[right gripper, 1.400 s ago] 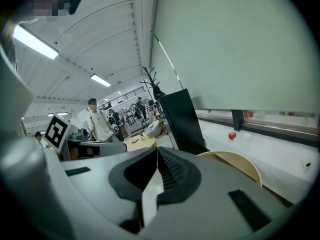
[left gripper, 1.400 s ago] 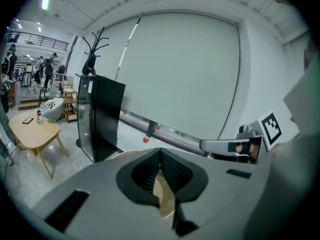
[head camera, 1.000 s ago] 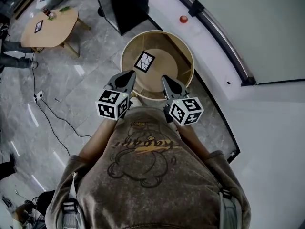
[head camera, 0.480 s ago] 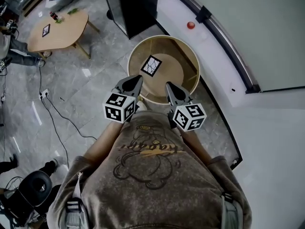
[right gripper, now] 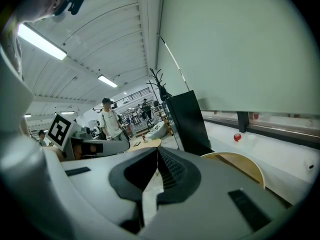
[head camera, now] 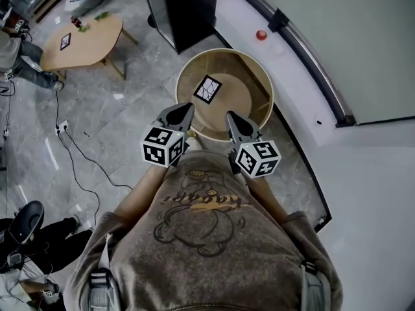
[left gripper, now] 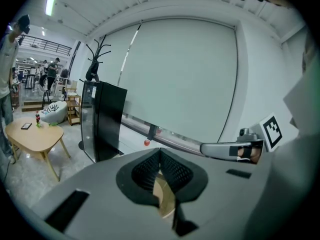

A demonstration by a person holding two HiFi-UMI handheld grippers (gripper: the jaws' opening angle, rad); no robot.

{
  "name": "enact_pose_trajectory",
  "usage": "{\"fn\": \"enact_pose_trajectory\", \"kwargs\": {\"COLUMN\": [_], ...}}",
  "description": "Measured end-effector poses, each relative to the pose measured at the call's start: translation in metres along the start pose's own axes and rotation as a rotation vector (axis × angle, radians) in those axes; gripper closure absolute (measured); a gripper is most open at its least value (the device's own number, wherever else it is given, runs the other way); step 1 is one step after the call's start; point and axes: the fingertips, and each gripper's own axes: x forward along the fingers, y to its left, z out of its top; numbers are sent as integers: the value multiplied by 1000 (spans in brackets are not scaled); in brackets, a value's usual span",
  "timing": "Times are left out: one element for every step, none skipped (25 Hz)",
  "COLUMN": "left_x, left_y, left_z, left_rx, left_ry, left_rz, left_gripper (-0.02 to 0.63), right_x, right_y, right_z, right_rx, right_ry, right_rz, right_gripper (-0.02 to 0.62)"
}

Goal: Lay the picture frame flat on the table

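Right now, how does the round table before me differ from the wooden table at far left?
The round table has a raised rim; the far table has a flat oblong top on splayed legs. The far table bears a small bottle; the round table does not. Both are light wood, each bearing one black-edged square.

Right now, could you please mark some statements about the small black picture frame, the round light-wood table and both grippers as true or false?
1. The small black picture frame is on the round light-wood table. True.
2. The left gripper grips the frame. False: its jaws are together, empty and short of it.
3. The right gripper is wide open. False: its jaws are together.
4. A small red round object sits on the white ledge. True.
5. The tall black cabinet stands between the person and the table. False: it stands beyond the table.
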Motion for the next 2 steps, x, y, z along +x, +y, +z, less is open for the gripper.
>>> {"fn": "enact_pose_trajectory", "kwargs": {"left_x": [0, 0], "left_y": [0, 0], "left_z": [0, 0], "left_rx": [-1, -3], "left_ry": [1, 2], "left_rz": [2, 4], "left_gripper": [589, 589], "right_x": [0, 0], "right_y": [0, 0], "right_z": [0, 0], "right_rx": [0, 1], "right_ry": [0, -1], "right_rz": [2, 3], "right_gripper": [575, 575]}}
